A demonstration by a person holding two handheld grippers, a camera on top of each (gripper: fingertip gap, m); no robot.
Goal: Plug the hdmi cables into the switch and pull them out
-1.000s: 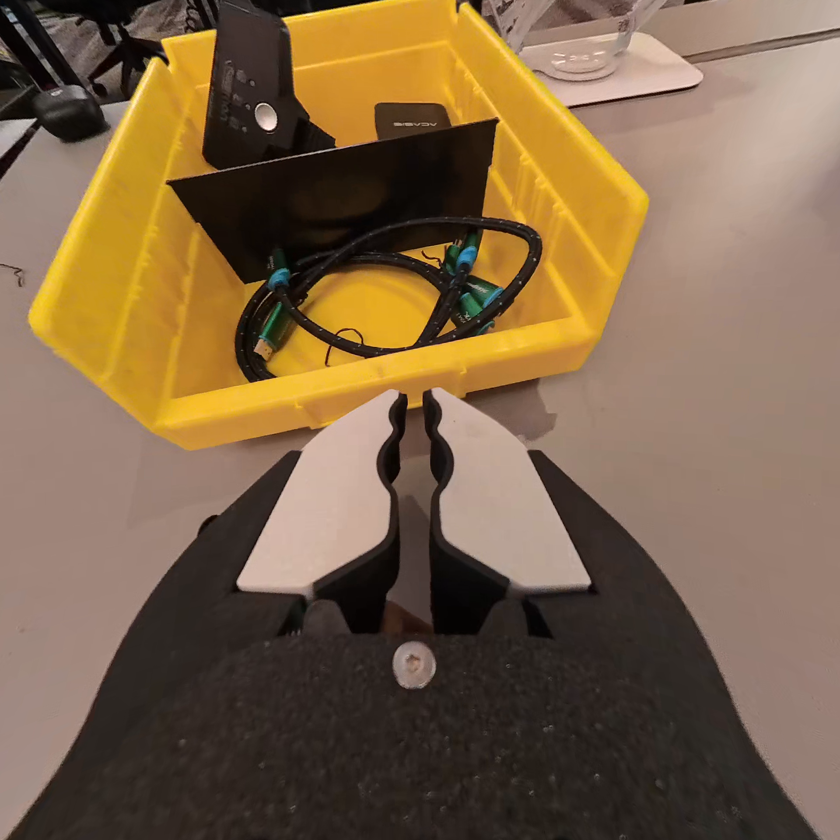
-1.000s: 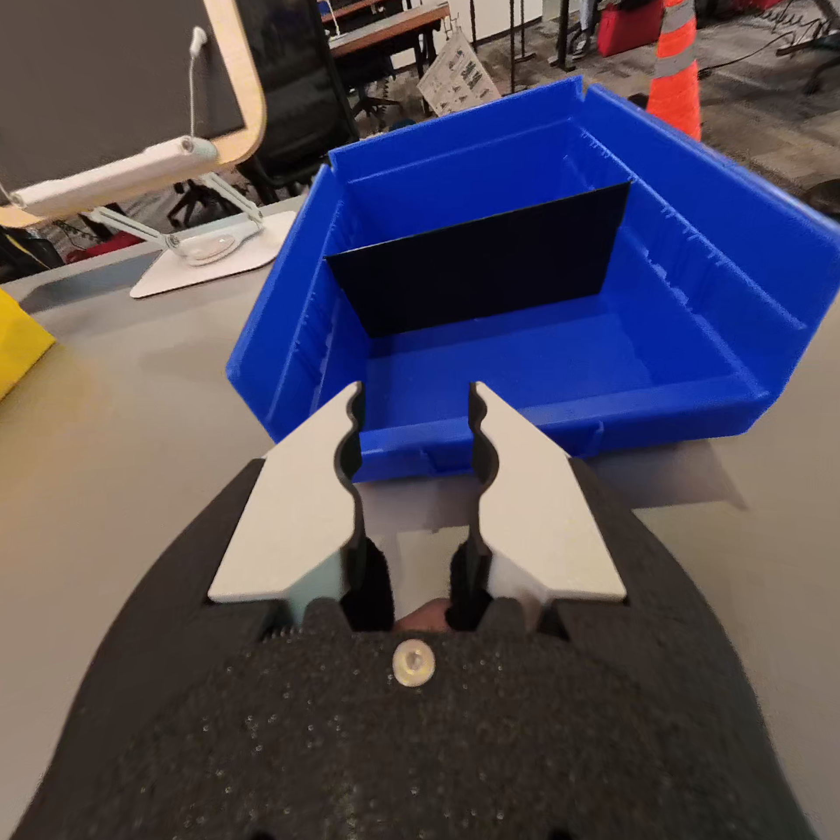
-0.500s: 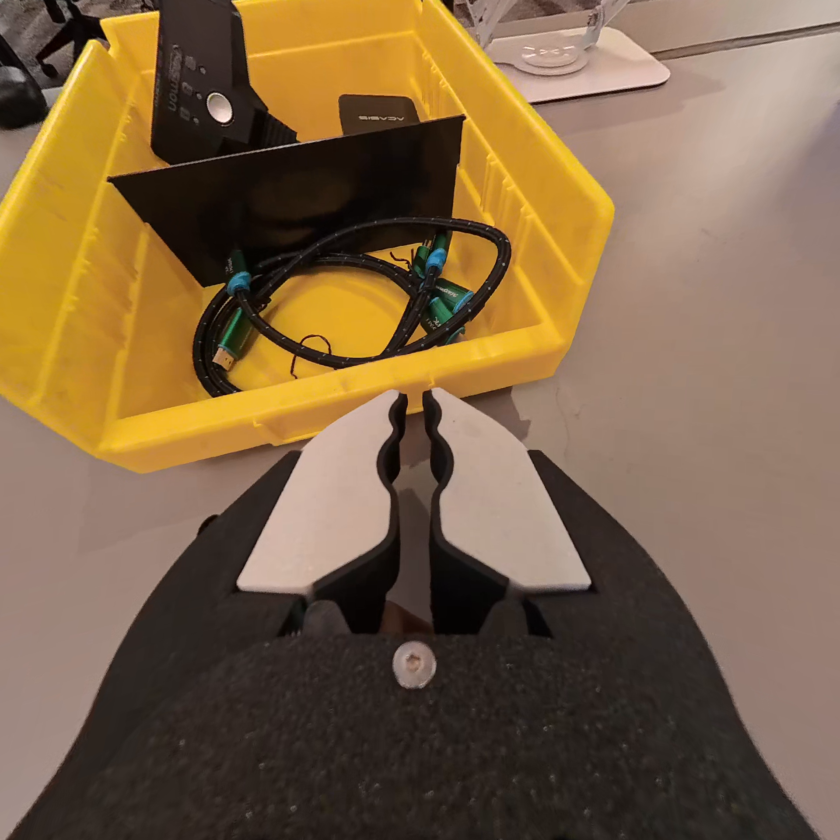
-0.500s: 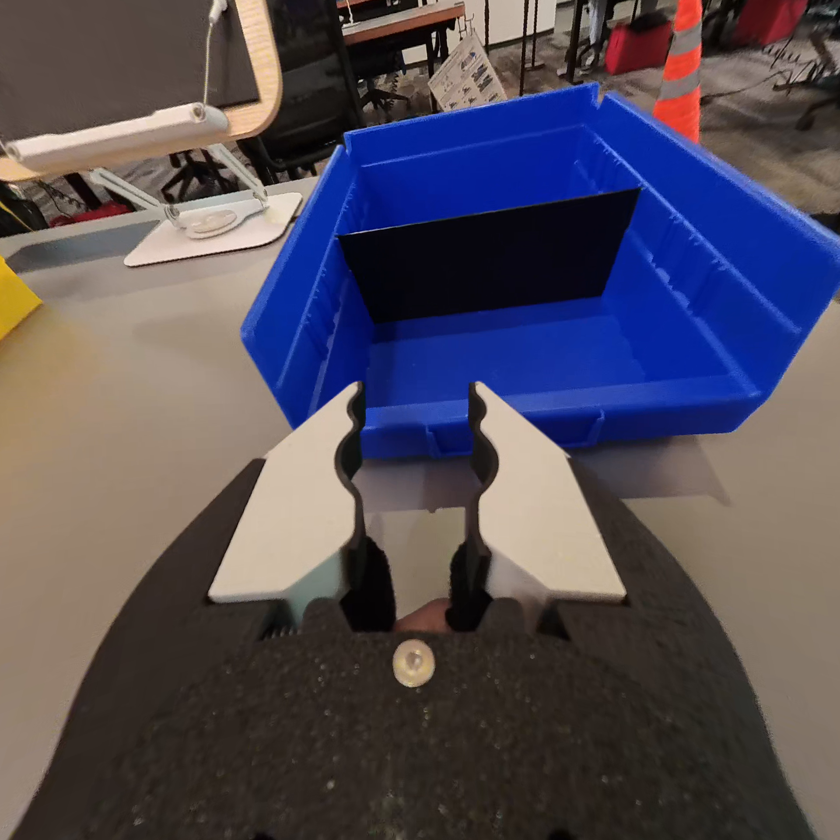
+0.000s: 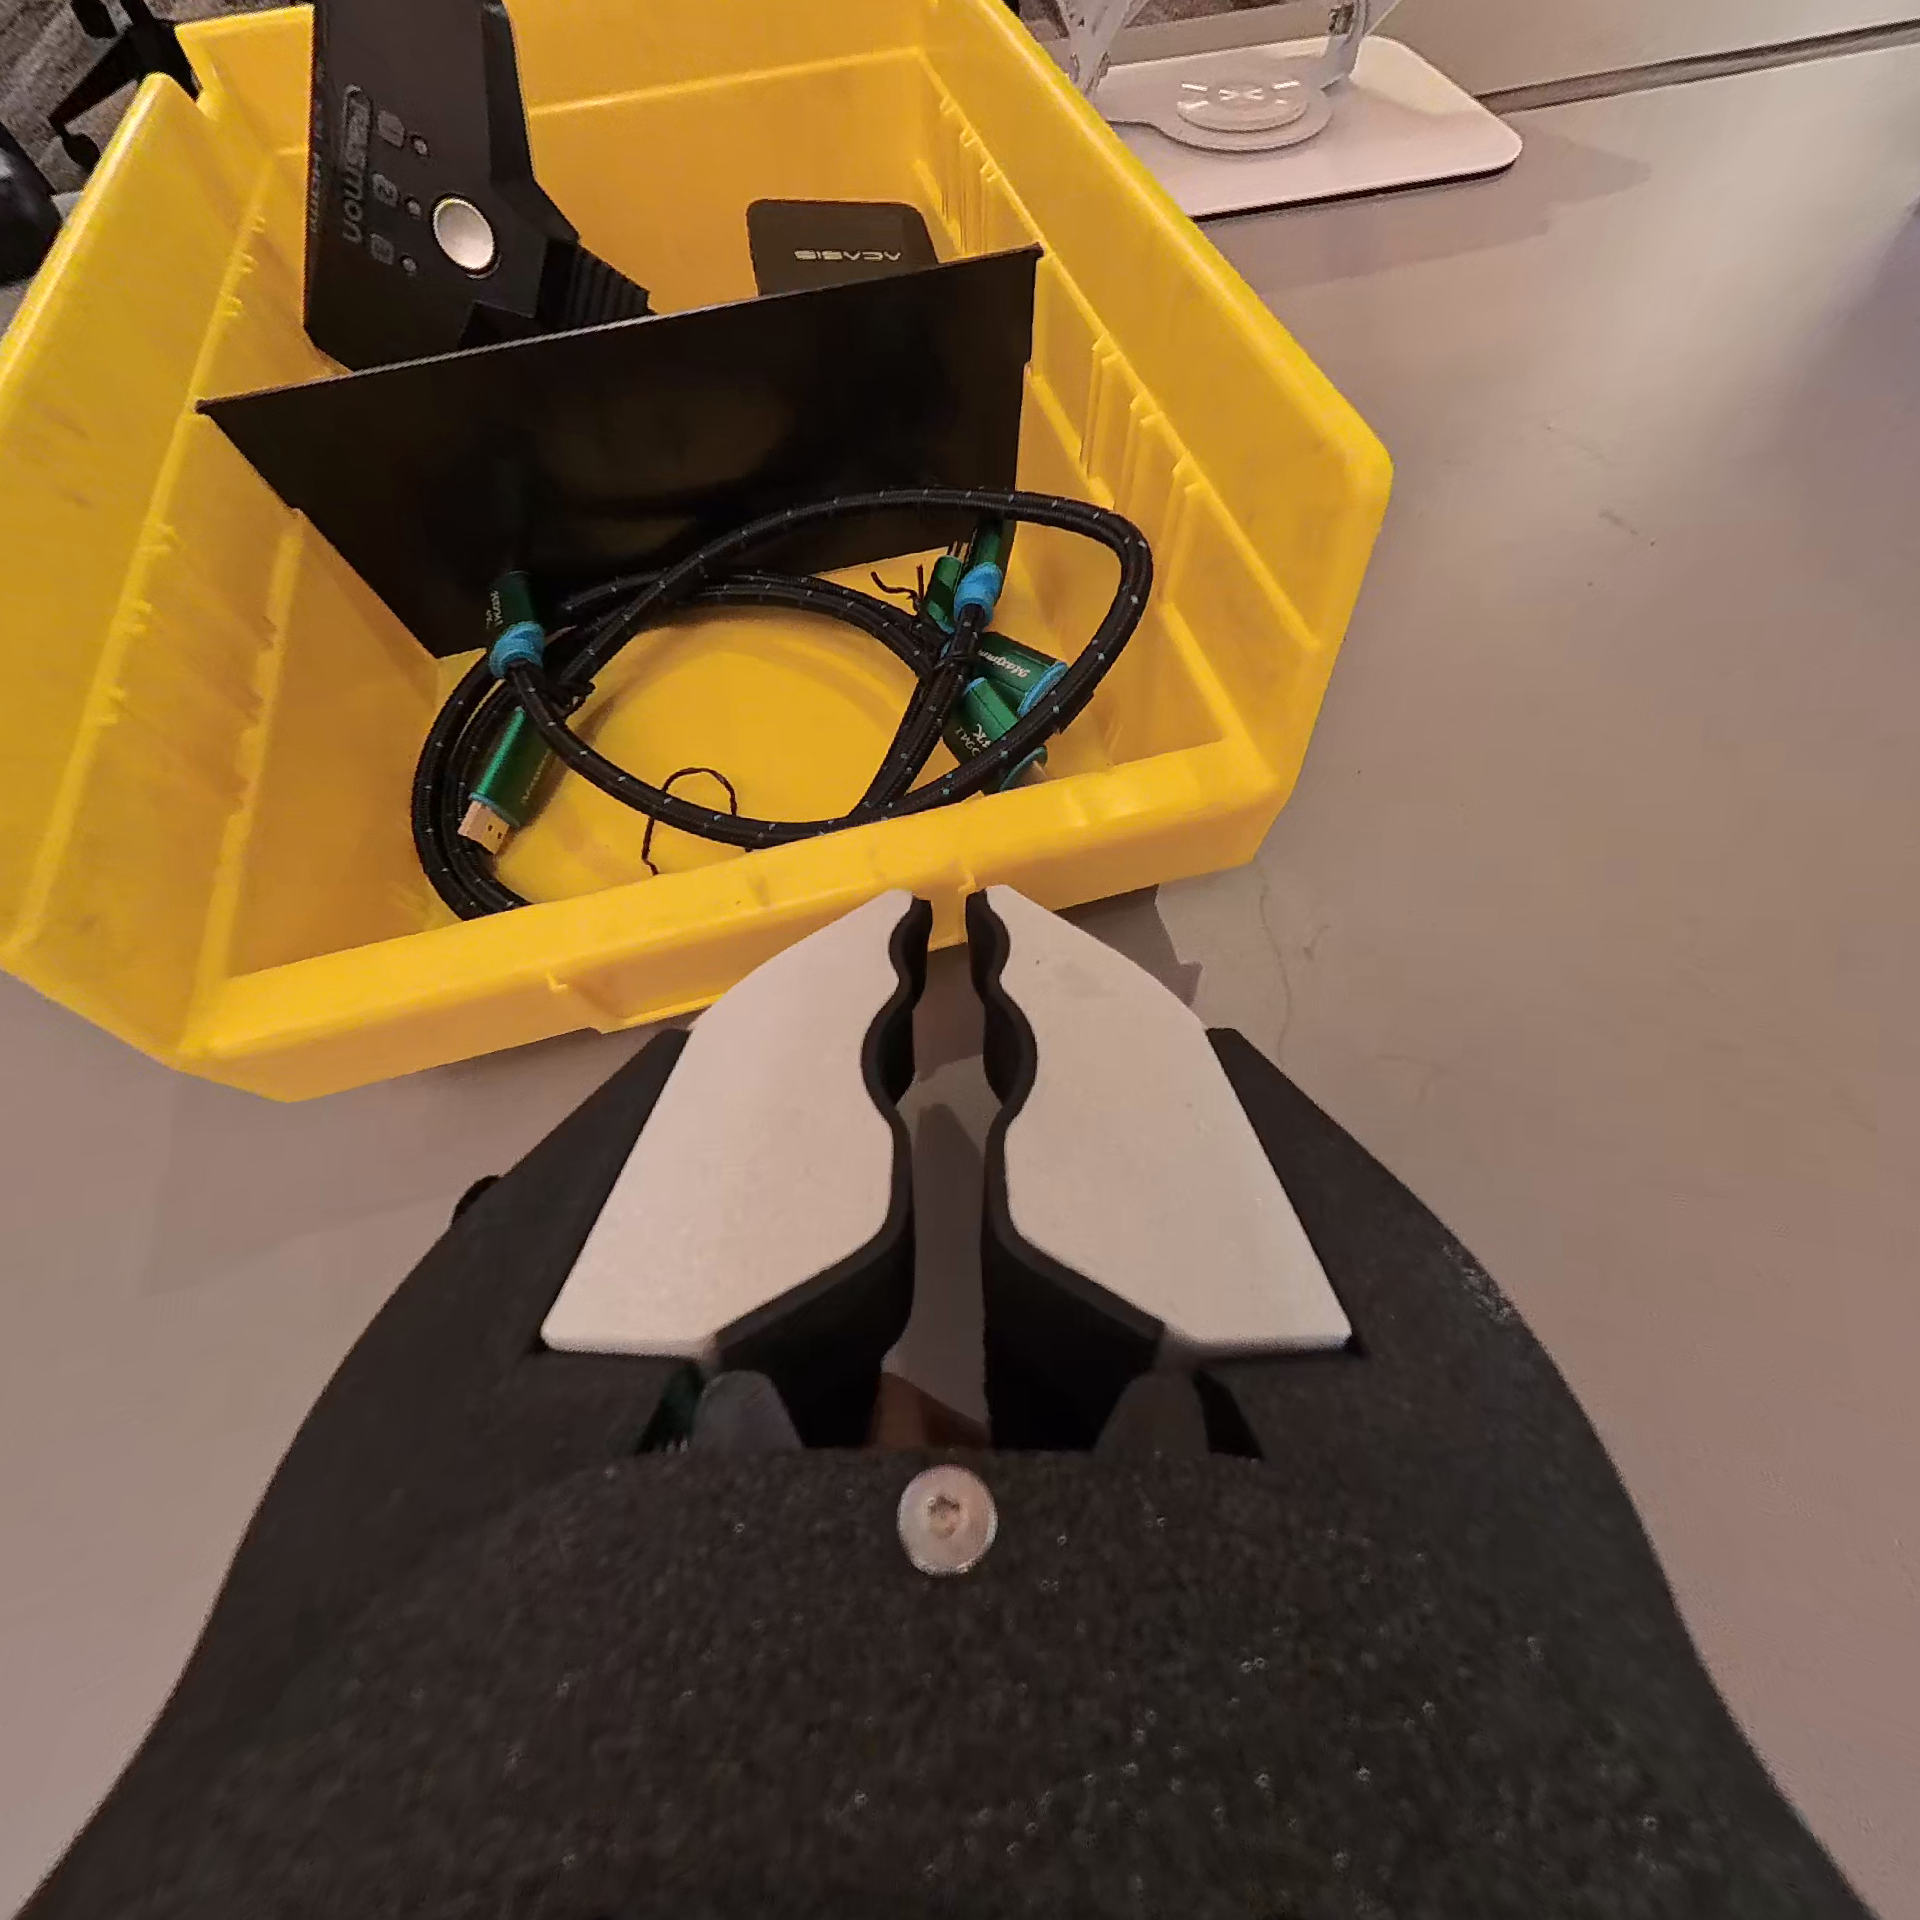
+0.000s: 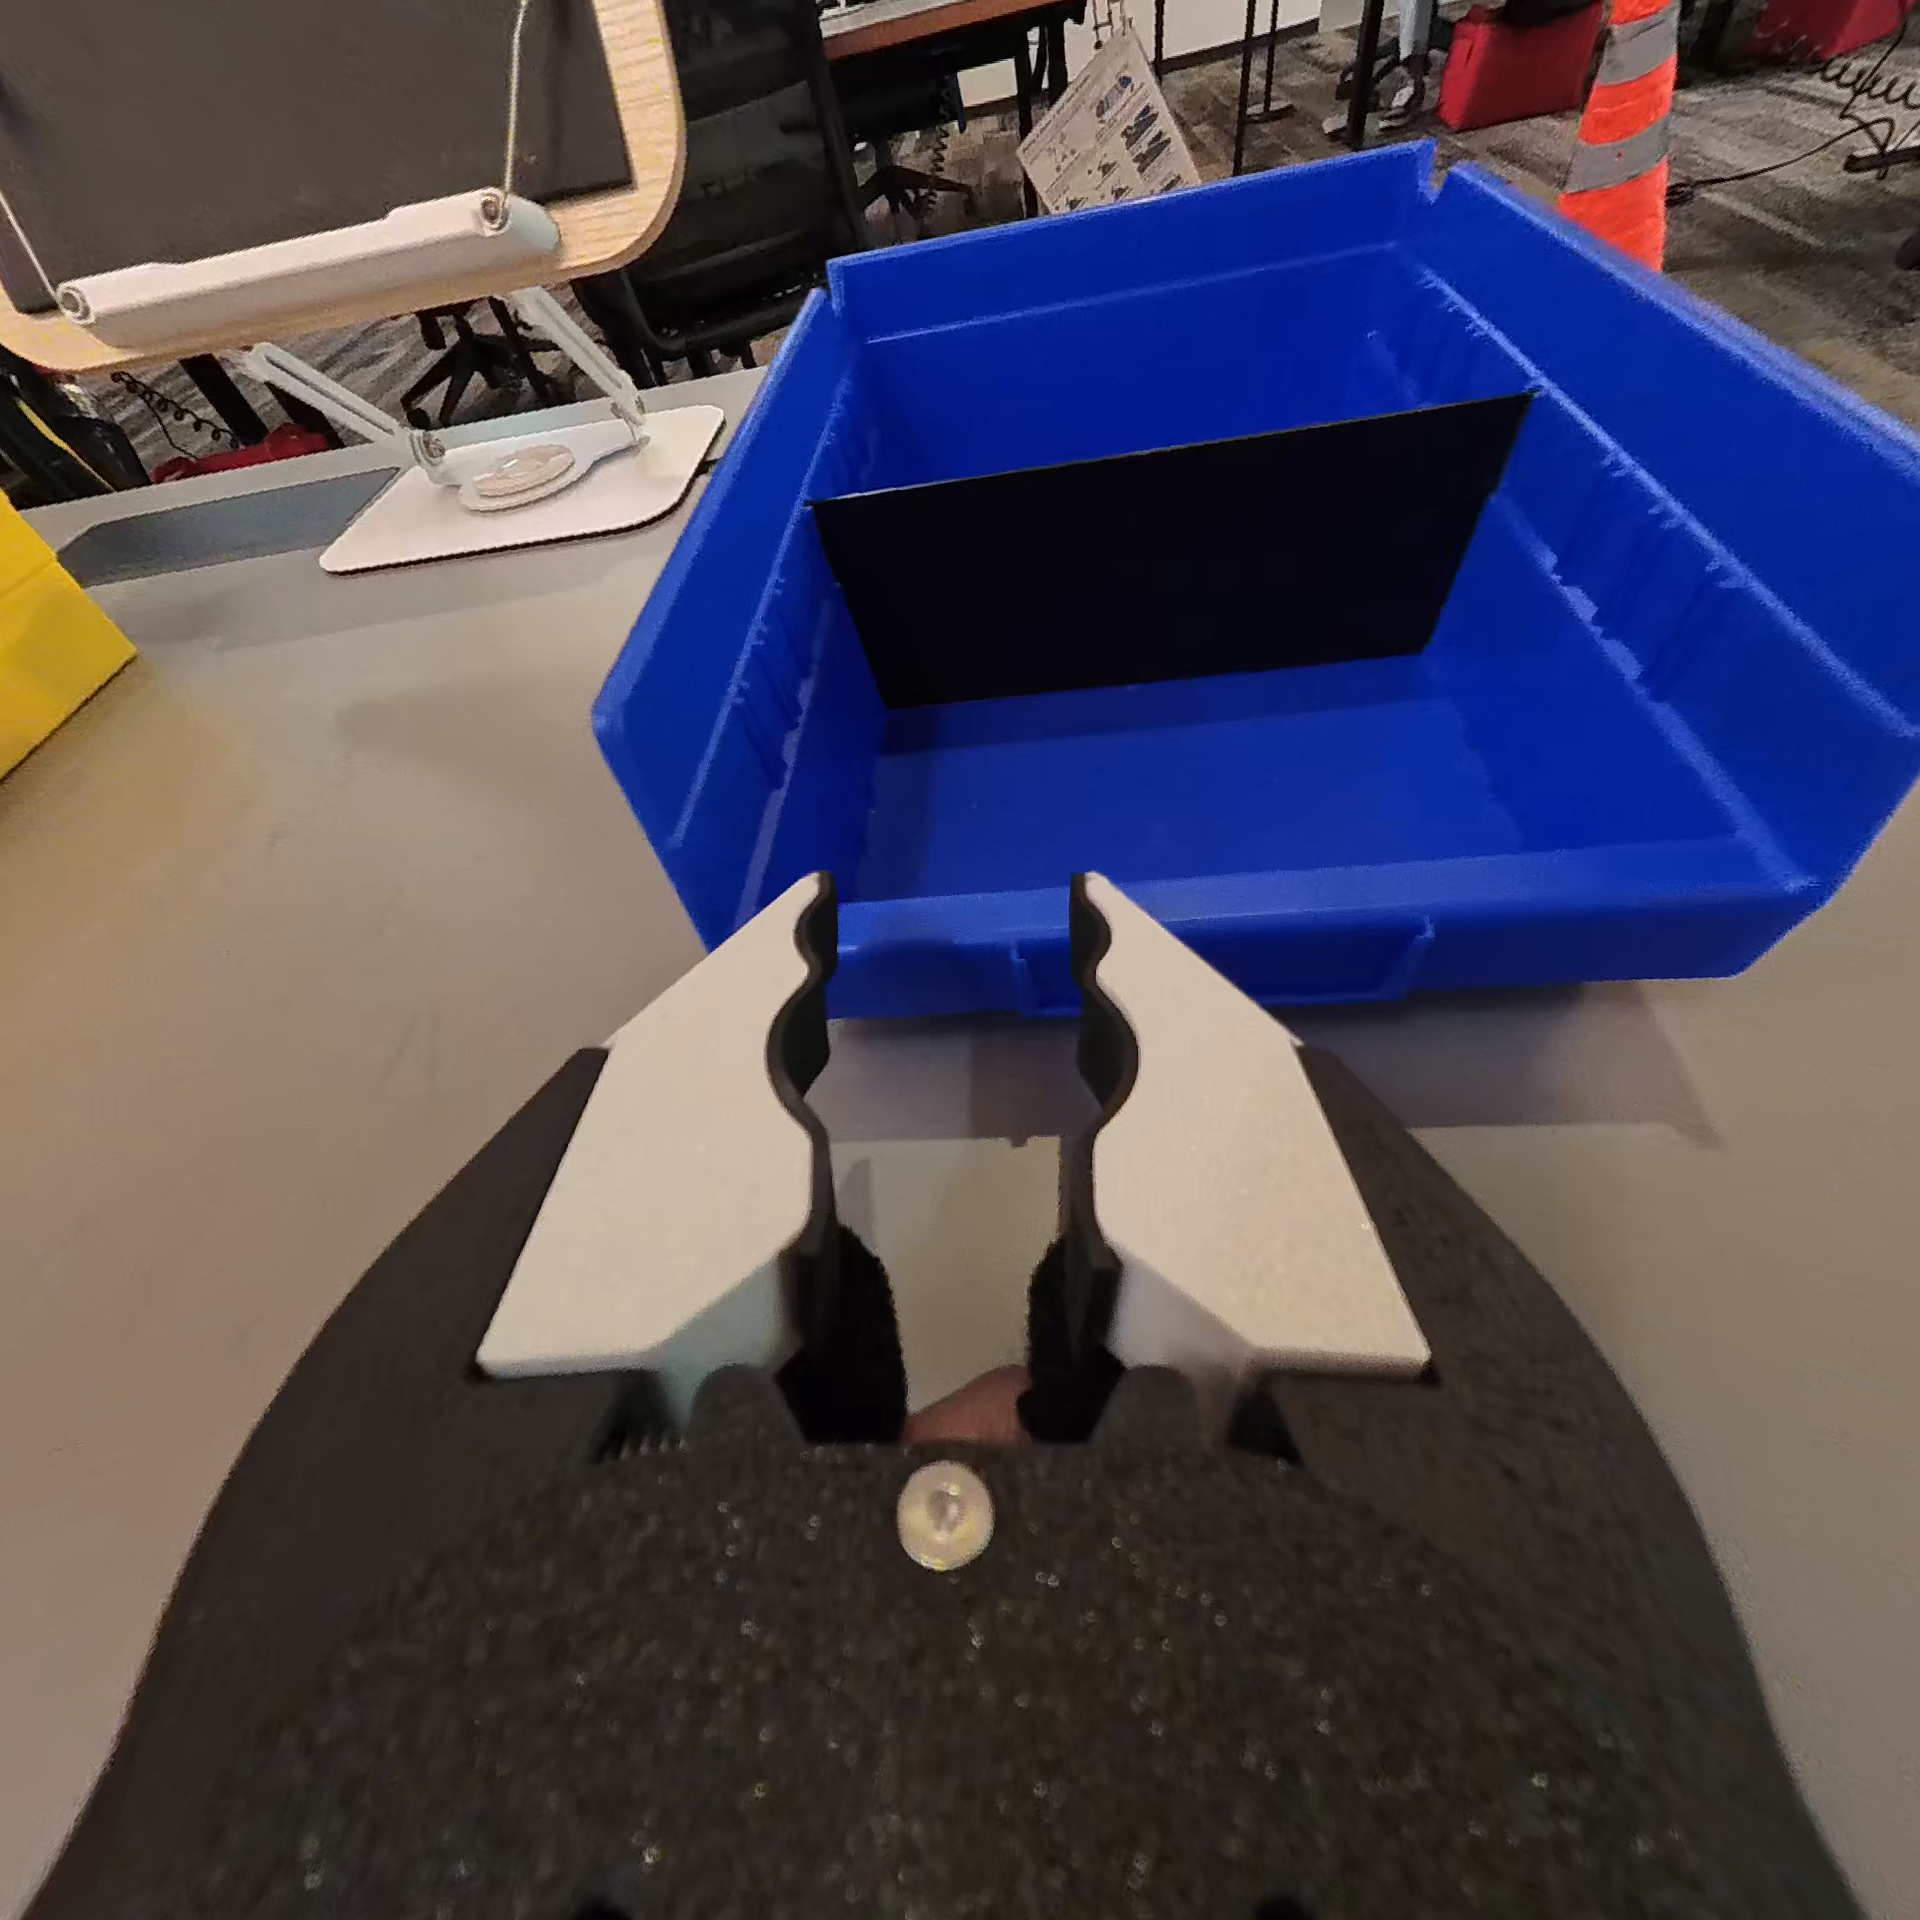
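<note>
Inside yellow bin's (image 5: 1195, 312) front compartment: black braided hdmi cables (image 5: 790, 665), green plugs | behind divider: black switch (image 5: 416, 177) | my left gripper (image 5: 940, 909) nearly closed, empty | right gripper (image 6: 951, 894) spread, facing blue bin (image 6: 1714, 436)

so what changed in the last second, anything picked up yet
Nothing picked up. The left gripper swung slightly right, then eased toward the yellow bin; the right gripper drifted so the blue bin sits further right. Left fingers stay nearly closed, right stay open; cables and switch unmoved.
</note>
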